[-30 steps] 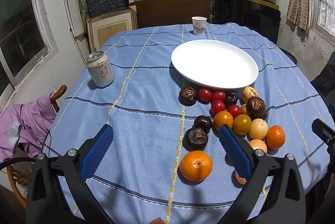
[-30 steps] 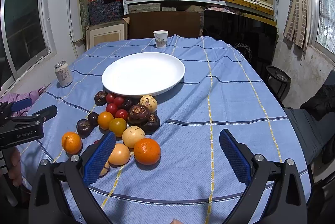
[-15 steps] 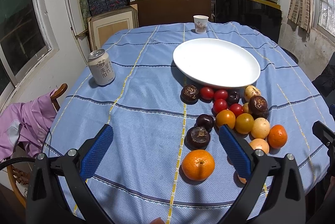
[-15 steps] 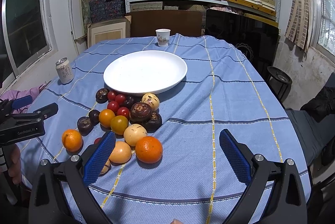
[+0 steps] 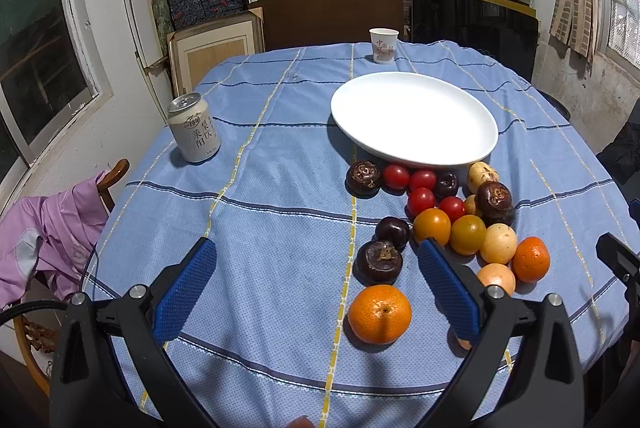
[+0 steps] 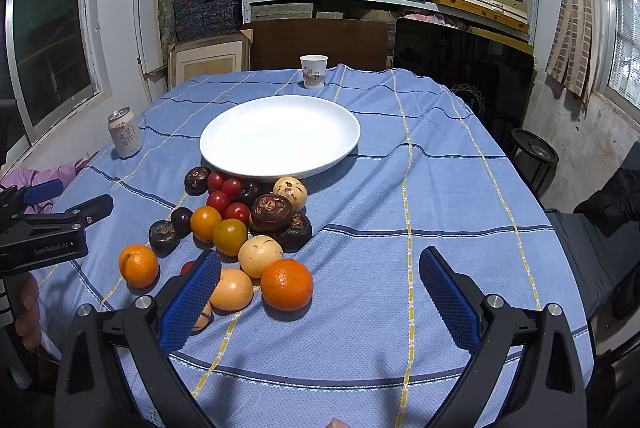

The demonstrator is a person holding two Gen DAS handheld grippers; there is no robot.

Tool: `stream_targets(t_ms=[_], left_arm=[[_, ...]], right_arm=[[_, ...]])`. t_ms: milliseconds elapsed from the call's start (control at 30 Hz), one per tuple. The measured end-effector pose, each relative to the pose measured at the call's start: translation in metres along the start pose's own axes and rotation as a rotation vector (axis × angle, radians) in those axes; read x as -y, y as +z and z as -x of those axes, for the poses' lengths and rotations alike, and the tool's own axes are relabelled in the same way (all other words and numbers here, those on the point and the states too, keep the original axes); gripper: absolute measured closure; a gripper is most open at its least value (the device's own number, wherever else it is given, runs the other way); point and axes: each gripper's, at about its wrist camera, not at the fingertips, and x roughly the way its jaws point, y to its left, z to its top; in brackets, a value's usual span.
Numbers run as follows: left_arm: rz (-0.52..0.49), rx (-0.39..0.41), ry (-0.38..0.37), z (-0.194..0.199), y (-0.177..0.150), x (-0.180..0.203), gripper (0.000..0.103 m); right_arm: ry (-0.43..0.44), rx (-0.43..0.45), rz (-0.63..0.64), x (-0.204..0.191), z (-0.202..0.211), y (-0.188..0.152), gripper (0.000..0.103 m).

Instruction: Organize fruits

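With both grippers' jaws spread and empty, the lone orange (image 5: 379, 314) on the near side of the white plate (image 5: 416, 116) lies just ahead of the left gripper (image 5: 316, 286), nearer it than the right gripper (image 6: 320, 292).

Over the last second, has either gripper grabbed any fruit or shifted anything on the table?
No. Both views crept slightly forward toward the fruit pile. The left gripper and right gripper stay open and hold nothing. The round white plate remains bare, and the nearest orange tangerine, silver drink can and white paper cup haven't moved.
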Motion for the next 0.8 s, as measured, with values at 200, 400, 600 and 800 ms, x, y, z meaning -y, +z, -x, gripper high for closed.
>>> stream_targets(t_ms=[200,400,600,800], left_arm=[[0.001,-0.001,0.001,-0.0003,0.0,0.0,0.004],[-0.002,-0.002,0.001,-0.0013,-0.0014,-0.0003,0.004],[-0.005,-0.006,0.001,-0.0022,-0.0023,0.0009,0.004],[-0.006,-0.007,0.001,-0.0024,-0.0024,0.001,0.004]], right_arm=[[0.001,-0.001,0.001,0.0,-0.0001,0.0,0.003],[0.0,-0.002,0.003,-0.001,0.0001,-0.0005,0.003],[0.001,-0.002,0.003,-0.0011,0.0,-0.0007,0.003],[-0.001,0.0,0.004,-0.0018,-0.0001,-0.0011,0.003]])
